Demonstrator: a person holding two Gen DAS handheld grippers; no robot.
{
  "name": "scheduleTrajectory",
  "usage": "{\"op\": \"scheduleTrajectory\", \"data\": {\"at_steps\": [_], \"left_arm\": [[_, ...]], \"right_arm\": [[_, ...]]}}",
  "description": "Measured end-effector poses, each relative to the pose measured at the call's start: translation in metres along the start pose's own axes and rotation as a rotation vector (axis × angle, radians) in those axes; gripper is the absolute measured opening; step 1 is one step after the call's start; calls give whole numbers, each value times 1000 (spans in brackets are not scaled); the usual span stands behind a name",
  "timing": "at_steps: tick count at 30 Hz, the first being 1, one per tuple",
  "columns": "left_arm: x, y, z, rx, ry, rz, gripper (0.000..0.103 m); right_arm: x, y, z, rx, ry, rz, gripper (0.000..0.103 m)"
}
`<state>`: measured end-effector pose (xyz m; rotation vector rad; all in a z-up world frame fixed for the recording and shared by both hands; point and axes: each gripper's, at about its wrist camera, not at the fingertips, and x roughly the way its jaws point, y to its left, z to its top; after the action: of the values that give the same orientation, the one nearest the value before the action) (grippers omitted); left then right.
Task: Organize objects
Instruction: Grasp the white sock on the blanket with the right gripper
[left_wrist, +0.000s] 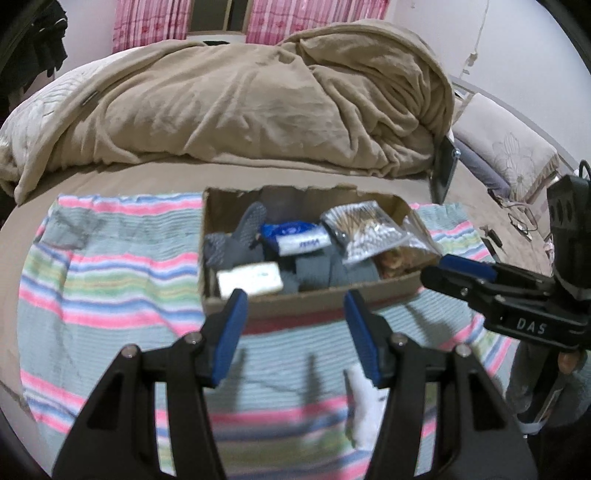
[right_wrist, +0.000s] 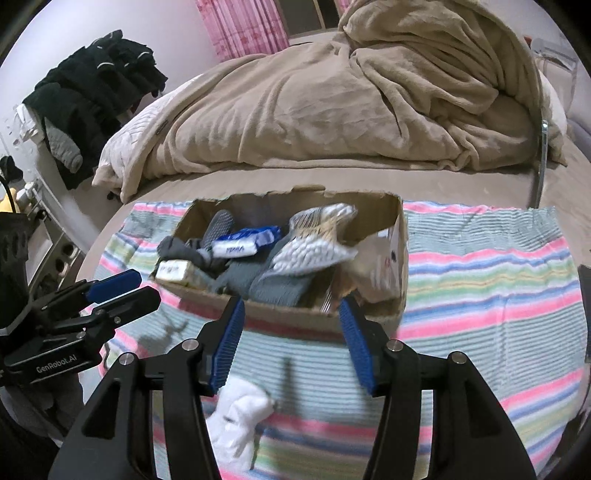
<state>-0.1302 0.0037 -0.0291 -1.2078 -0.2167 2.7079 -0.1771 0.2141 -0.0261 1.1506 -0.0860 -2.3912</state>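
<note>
Both looking forward and down across the bed, close to the cardboard box (left_wrist: 310, 295) (right_wrist: 280, 314) at 12 o'clock on the striped towel (left_wrist: 110, 280) (right_wrist: 487, 273). Left view from the left, right view from the right. Sharing box, towel, tan blanket (left_wrist: 240, 103) (right_wrist: 332, 110).

Bed (left_wrist: 155, 177): rumpled tan blanket (left_wrist: 258, 96) behind, striped towel (left_wrist: 110, 277) in front, glasses (left_wrist: 521, 218) beside towel

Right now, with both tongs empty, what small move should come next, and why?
Probably lower the open right tongs onto the white cloth. It lies alone on the striped towel, just below them, while the cardboard box already holds the other items.
</note>
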Motion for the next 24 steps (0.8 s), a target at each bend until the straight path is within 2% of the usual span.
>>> {"op": "scheduleTrajectory", "data": {"at_steps": [13,24], "left_arm": [[-29,-3,-35,-32,5,0,56],[-36,9,-66,-72,32,13,56]], "right_arm": [[-13,25,-32,-24,26,20,56],[7,38,-68,-25,114,43,56]]}}
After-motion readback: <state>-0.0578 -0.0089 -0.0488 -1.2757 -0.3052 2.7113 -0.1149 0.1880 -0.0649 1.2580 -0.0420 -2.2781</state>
